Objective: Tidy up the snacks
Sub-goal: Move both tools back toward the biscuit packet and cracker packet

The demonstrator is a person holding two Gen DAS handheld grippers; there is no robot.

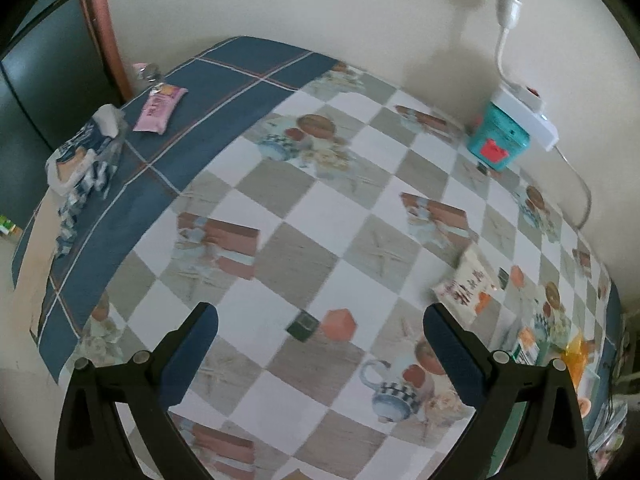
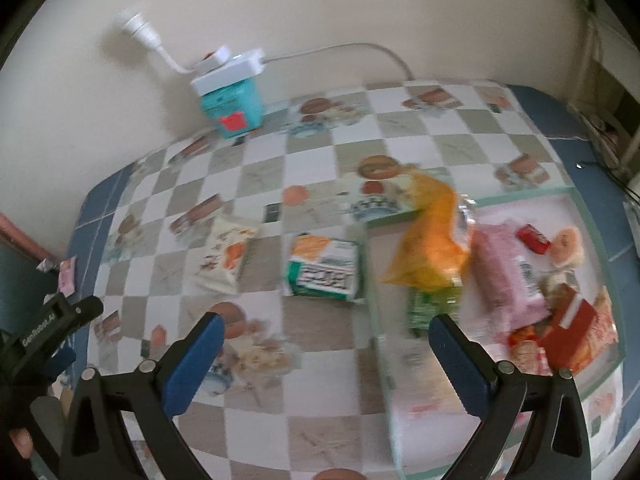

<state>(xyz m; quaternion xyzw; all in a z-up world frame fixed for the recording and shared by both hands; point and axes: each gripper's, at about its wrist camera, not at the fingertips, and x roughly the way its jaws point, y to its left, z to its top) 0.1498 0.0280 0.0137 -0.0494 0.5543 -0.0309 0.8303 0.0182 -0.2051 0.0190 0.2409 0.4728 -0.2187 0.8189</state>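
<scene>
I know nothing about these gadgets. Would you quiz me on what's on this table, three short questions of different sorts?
1. True or false: the right gripper holds a snack.
2. Which lies outside the green-rimmed tray? A) pink packet B) green-and-white packet C) red box
3. Fill in: the white power strip rests on a ____ box.

Key: 1 false, both the right and left gripper are open and empty; 2 B; 3 teal.

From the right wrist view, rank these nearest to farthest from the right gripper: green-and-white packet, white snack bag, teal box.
From the right gripper:
1. Green-and-white packet, just ahead, beside the tray's left edge.
2. White snack bag, ahead and left.
3. Teal box, far back-left against the wall.
</scene>
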